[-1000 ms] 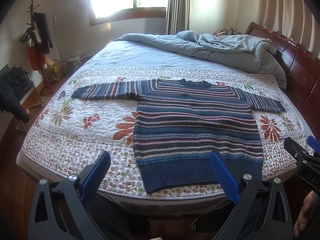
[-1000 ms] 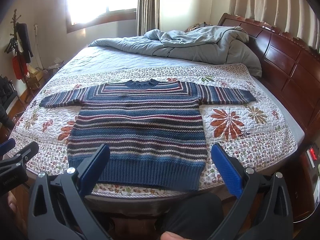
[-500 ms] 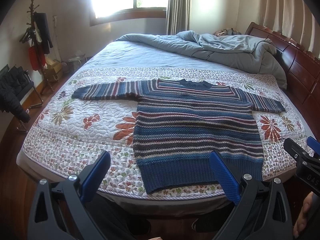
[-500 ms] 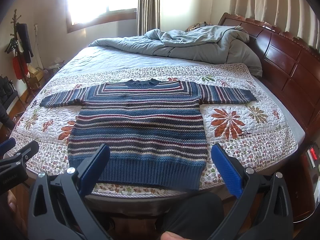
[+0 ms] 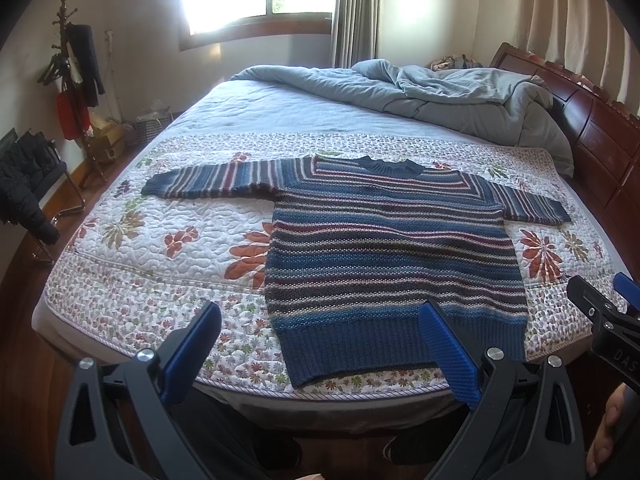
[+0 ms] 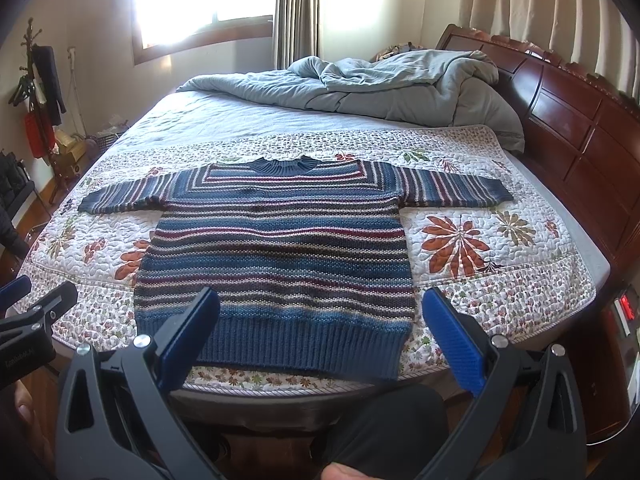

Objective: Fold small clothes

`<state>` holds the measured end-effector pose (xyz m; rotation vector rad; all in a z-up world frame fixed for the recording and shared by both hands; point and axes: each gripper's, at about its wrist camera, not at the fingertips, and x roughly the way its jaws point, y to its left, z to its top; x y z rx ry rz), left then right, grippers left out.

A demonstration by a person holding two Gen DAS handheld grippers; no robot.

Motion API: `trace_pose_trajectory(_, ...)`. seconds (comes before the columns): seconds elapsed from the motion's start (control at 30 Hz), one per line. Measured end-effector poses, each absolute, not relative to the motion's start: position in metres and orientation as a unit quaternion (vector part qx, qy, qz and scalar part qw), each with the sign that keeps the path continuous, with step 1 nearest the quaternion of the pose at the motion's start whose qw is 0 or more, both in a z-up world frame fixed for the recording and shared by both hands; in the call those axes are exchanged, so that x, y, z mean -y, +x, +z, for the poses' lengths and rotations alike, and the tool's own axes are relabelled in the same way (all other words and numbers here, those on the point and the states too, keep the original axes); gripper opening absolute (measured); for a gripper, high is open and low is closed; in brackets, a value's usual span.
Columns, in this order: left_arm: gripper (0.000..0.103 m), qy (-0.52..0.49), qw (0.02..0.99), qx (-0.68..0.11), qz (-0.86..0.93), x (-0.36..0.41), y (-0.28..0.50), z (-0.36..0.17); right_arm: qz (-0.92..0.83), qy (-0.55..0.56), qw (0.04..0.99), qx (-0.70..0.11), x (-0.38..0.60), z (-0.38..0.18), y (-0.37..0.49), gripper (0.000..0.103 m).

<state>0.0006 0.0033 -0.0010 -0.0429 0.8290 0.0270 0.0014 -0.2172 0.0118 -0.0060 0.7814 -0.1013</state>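
sweater flat, folding not yet begun

the striped sweater (image 6: 276,256) lies spread face up on the quilt (image 6: 480,280), sleeves out. the left gripper (image 5: 320,344) and right gripper (image 6: 320,336) hover short of the hem, jaws wide apart and empty. next, probably pinch a sleeve and fold it inward.

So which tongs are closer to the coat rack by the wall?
Left. The left tongs hang off the sweater's left hem corner, on the coat rack side; the right tongs hang farther right, over the hem's middle.
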Motion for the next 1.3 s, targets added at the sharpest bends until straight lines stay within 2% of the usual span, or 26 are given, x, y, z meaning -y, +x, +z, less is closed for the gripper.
trace_pose_trajectory(0.8, 0.099, -0.016, 0.906, -0.422, 0.01, 0.004, 0.026, -0.018, -0.054, -0.004, 0.913, -0.403, 0.221, -0.008, 0.029, 0.101)
trace_pose_trajectory(1.3, 0.099, -0.04, 0.904, -0.418, -0.078, 0.025, 0.094, -0.039, -0.068, 0.004, 0.907, -0.415, 0.261, -0.031, 0.087, 0.101)
